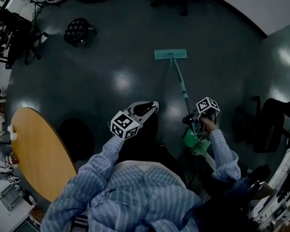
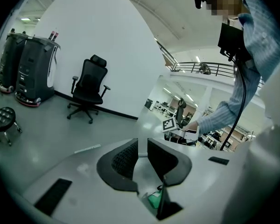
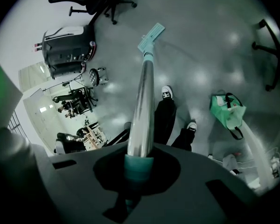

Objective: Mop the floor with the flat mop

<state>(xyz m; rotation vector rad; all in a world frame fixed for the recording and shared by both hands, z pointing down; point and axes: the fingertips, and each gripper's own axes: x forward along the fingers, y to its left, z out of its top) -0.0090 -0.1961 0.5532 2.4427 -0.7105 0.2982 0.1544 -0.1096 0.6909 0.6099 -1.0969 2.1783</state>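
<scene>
The flat mop's teal head (image 1: 170, 54) lies flat on the dark floor ahead of me. Its slim handle (image 1: 182, 88) slants back to my right gripper (image 1: 203, 116), which is shut on it near the top. In the right gripper view the silver handle (image 3: 143, 101) runs from between the jaws down to the mop head (image 3: 151, 36), and a teal grip sleeve sits in my right gripper (image 3: 140, 164). My left gripper (image 1: 144, 110) hovers to the left of the handle, apart from it. My left gripper (image 2: 140, 155) holds nothing, and its jaws stand almost together with a thin slit between them.
A round wooden table (image 1: 38, 153) is at the near left, with a black stool (image 1: 78, 31) beyond it. A green bag (image 1: 195, 141) lies by my right foot and a black chair (image 1: 268, 124) stands at the right. An office chair (image 2: 88, 87) and a dark machine (image 2: 30, 69) stand by the white wall.
</scene>
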